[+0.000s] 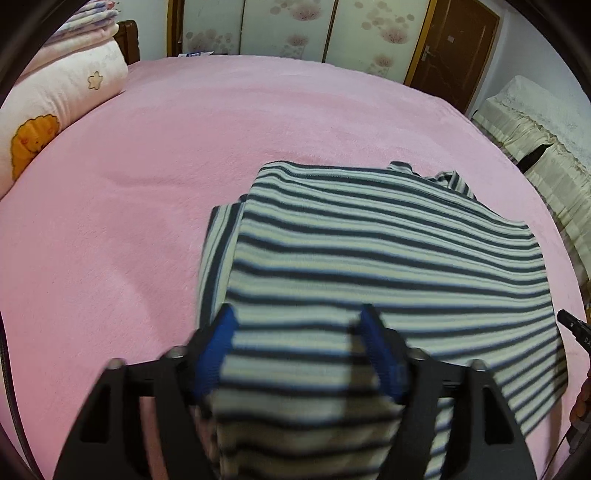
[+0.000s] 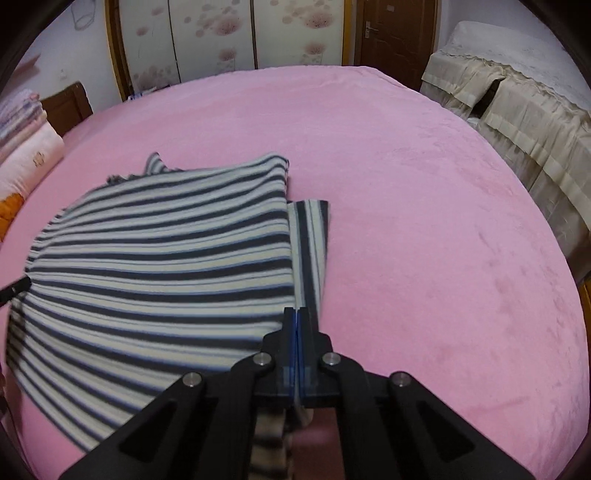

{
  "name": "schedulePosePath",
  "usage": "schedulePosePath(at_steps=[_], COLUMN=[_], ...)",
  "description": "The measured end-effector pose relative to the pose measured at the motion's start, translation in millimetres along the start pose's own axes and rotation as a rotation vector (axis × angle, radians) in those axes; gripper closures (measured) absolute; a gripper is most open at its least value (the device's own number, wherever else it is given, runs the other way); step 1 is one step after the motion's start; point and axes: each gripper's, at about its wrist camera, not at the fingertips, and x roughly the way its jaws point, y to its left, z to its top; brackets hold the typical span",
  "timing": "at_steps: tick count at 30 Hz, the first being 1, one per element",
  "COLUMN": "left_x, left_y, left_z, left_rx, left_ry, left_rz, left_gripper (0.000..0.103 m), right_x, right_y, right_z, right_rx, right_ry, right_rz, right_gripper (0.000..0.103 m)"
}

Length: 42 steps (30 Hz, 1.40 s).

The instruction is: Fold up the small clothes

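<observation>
Bedroom with a pink-covered bed

A pink plush blanket is covering the bed, folded quilts are lying stacked by the wooden headboard, floral wardrobe panels and a brown door are standing behind, and cream-draped furniture is sitting alongside.

Left wrist view: sits just behind left gripper, looks forward along fingers, low and close over bed; striped garment fills near field ahead and to right, pillows far left.

Right wrist view: just behind right gripper, same forward facing, equally close; garment ahead-left.

Shared: garment, pink bed, flowered wardrobe, brown door, draped furniture beyond and to right.
</observation>
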Motion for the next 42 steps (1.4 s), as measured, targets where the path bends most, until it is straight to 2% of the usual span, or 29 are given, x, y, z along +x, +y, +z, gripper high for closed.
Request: schedulePosePath(at_steps=[7, 11, 16, 21, 25, 28, 35, 38, 40, 42], left_x=[-56.3, -93.1, -132.1, -171.6, -202.8, -229.0, -262.1, -262.1, -256.2, -241.7], left_y=[-19.1, -30.8, -42.2, -50.1, -51.7, -49.1, -47.3, -45.5, -43.9, -38.9], left_z=[-11.9, -18.3, -26.9, -40.1, -54.5, -69.7, -105.6, -123.5, -135.5, -148.9], left_rx=[0.002, -0.009, -0.035, -0.06, -0.081, -0.103, -0.063, -0.052, -0.06, -0.087], left_ry=[-0.012, -0.059, -0.094, -0.14, -0.183, -0.232, -0.296, -0.297, -0.28, -0.245], left_rz=[-0.004, 0.003, -0.027, -0.056, -0.06, -0.08, -0.088, -0.128, -0.168, -0.235], left_gripper=[0.018, 0.014, 0.013, 0.013, 0.005, 0.005, 0.003, 0.001, 0.001, 0.001], right_x=[-45.4, -79.8, -117.2, -151.7, -176.9, -194.8, -227.9, -229.7, -223.5, -215.5], right_y=[28.5, 45.9, 66.9, 71.8, 74.2, 78.0, 93.2, 99.3, 103.3, 106.5], right_z=[-2.7, -9.1, -20.8, -35.6, -49.7, -59.0, -80.2, -91.0, -98.3, -102.4], right_rx=[0.033, 0.027, -0.006, 0.009, 0.021, 0.023, -0.005, -0.025, -0.032, -0.03], right_ry=[-0.063, -0.11, -0.158, -0.194, -0.227, -0.25, -0.321, -0.34, -0.33, -0.31], right_rz=[0.091, 0.127, 0.144, 0.177, 0.18, 0.194, 0.195, 0.189, 0.186, 0.201], right_gripper=[0.103, 0.102, 0.101, 0.101, 0.1, 0.1, 0.1, 0.089, 0.073, 0.071])
